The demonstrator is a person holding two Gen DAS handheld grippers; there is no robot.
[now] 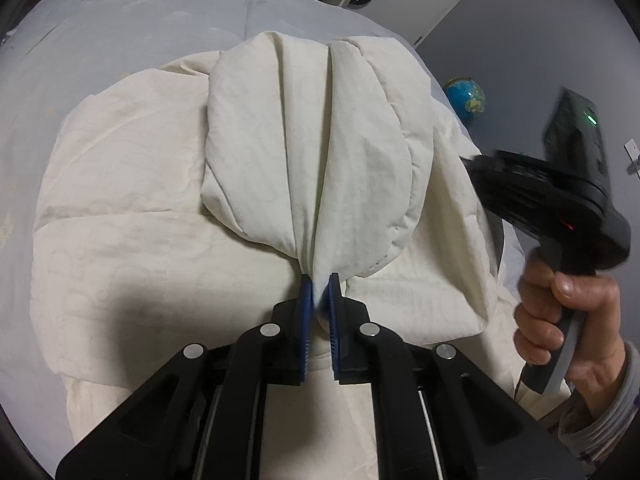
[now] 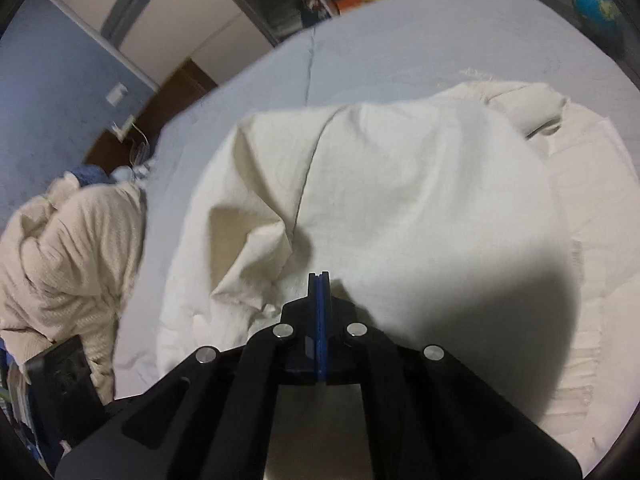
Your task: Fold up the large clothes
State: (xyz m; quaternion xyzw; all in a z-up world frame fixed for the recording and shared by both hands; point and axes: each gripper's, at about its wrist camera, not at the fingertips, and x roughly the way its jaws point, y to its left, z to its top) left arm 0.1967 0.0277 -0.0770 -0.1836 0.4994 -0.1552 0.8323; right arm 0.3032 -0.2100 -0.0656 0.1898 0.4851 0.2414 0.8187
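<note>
- Left gripper [image 1: 319, 280] pinches a gathered fold of the cream garment [image 1: 168, 208] on the pale bed [image 1: 120, 32]
- Right gripper [image 2: 319, 277] fully closed, nothing between its fingers

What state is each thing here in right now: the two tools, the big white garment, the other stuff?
Left tool: shut on a gathered bunch of the cream garment.
Right tool: shut, nothing between its pads.
Cream garment: spread on the bed, partly folded.
Beige knit: crumpled at the bed's edge.
Bed: covered by a pale sheet.
</note>
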